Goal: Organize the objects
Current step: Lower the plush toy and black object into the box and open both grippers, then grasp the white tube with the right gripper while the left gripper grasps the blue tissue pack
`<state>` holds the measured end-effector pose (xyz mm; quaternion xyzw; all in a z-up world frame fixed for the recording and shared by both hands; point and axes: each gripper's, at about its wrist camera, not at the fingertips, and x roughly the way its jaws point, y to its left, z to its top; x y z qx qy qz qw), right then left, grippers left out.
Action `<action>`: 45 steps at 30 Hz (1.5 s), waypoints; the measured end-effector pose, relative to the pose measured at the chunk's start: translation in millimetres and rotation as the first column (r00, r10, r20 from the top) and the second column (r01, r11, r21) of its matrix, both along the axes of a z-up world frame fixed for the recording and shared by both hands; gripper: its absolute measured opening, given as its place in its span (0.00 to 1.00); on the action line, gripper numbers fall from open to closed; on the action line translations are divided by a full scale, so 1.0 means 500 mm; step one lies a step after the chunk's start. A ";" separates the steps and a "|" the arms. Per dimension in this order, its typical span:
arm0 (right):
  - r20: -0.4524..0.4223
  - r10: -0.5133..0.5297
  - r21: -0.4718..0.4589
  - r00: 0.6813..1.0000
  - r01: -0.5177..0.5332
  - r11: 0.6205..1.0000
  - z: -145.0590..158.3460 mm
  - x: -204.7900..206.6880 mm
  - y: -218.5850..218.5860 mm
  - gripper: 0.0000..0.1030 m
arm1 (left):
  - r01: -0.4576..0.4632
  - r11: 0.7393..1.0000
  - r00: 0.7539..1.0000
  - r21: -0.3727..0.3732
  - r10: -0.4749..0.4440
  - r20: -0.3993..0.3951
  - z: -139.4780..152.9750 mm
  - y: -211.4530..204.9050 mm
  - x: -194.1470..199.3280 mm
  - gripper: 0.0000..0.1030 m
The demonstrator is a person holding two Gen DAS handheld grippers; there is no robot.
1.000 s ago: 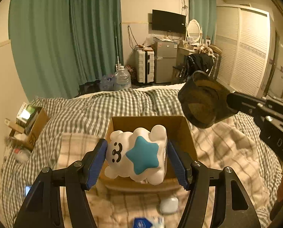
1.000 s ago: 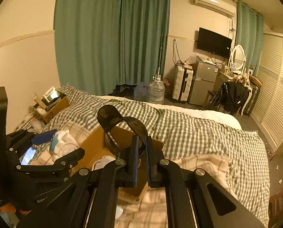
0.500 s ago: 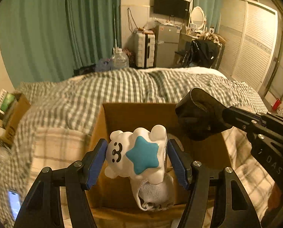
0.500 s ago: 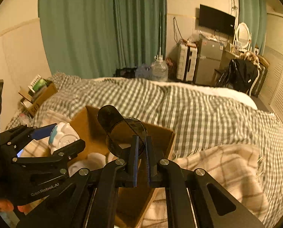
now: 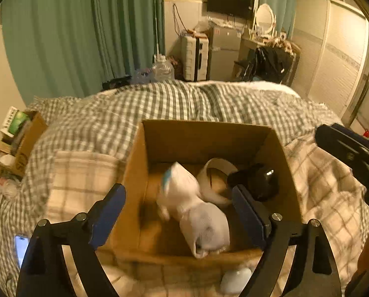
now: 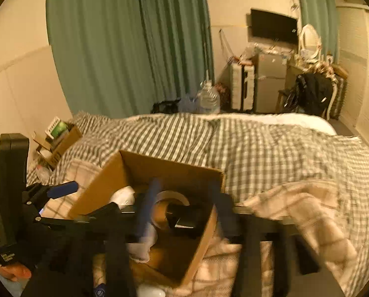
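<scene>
Private bedroom in lived-in home. Bed (image 6: pixel 271 153) with green-checked duvet fills foreground, pale plaid blanket (image 5: pixel 85 175) over it. Floor-length green curtains (image 6: pixel 135 49) cover far wall. Wall-mounted television (image 5: pixel 230 3) above small grey fridge (image 5: pixel 224 52), white hard-shell suitcase (image 5: pixel 193 57) just beside it. Oval vanity mirror (image 6: pixel 309 38) on cluttered dresser, dark clothing draped over chair (image 6: pixel 313 96). Louvred wardrobe doors (image 5: pixel 332 57) along right wall. Large water jug (image 6: pixel 208 97) on floor near curtains.

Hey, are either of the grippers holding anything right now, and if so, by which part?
Nothing is held. The left gripper is open above the cardboard box; the white toy and sunglasses lie inside. The right gripper is open too.
</scene>
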<state>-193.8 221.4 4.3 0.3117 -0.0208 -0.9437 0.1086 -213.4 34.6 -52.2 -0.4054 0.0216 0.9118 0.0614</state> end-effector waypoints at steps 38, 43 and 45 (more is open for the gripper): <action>0.259 0.035 0.196 0.965 -0.088 0.977 -0.201 0.302 -0.153 0.90 | -0.194 0.980 0.981 0.053 0.195 -0.008 -0.108 -0.205 0.378 1.00; 0.339 0.132 0.185 0.931 -0.203 0.962 -0.251 0.309 -0.208 0.89 | -0.208 0.978 0.978 0.033 0.207 0.034 -0.131 -0.205 0.365 1.00; 0.376 0.167 0.184 0.912 -0.250 0.951 -0.281 0.309 -0.228 0.86 | -0.201 0.979 0.979 0.030 0.200 0.041 -0.137 -0.201 0.365 1.00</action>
